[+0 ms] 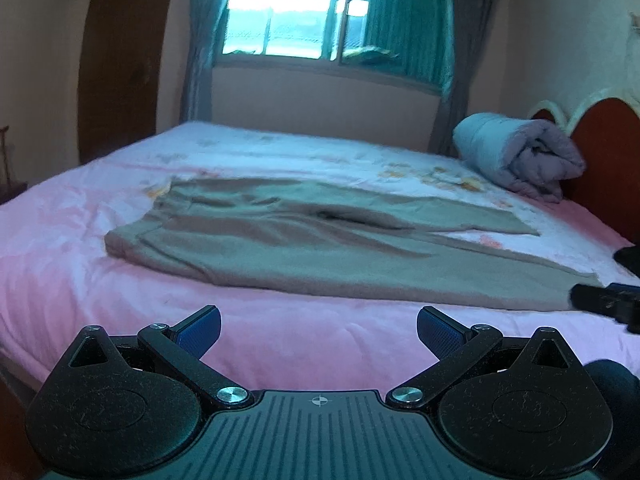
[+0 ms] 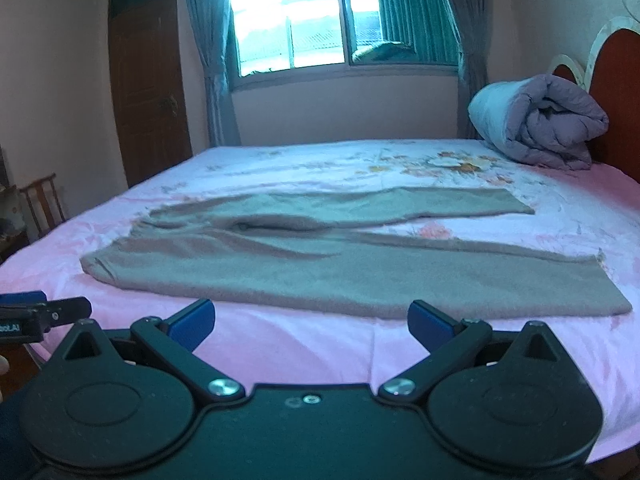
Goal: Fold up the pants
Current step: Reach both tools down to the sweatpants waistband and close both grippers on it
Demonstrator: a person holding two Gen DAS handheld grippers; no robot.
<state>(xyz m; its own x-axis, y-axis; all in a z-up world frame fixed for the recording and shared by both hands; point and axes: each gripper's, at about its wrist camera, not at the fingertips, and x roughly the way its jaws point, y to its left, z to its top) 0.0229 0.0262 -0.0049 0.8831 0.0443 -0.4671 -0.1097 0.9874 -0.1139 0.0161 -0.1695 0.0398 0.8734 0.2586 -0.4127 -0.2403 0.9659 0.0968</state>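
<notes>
**Q:** As the pants (image 2: pixel 320 264) lie across the middle of the frame, what stage does the figure show?

**A:** The starting stage, by appearance. The tan pants are spread flat on the pink bedsheet (image 2: pixel 312 344), waistband toward the left of the frame and both legs running to the right, parted in a narrow V. No fold is visible; a few soft ridges sit near the crotch. Every fold appears still to be made.

**Q:** And the tongs?

**A:** The left gripper (image 1: pixel 319 330), at the bottom centre of the left wrist view, has its blue pads (image 1: pixel 204 330) spread wide, with only pink sheet showing between them. It pinches nothing and stands short of the near edge of the pants (image 1: pixel 340 256). The right gripper (image 2: pixel 311 325) is likewise spread wide and empty, its pads just short of the nearer leg's edge. Each gripper shows at the edge of the other's view, side by side at the near bedside.

**Q:** Other labelled items?

**A:** A rolled quilt (image 2: pixel 540 124) at the upper right, against the headboard (image 2: pixel 616 72), well apart from the pants; a window (image 2: pixel 304 16) at the top centre.
</notes>
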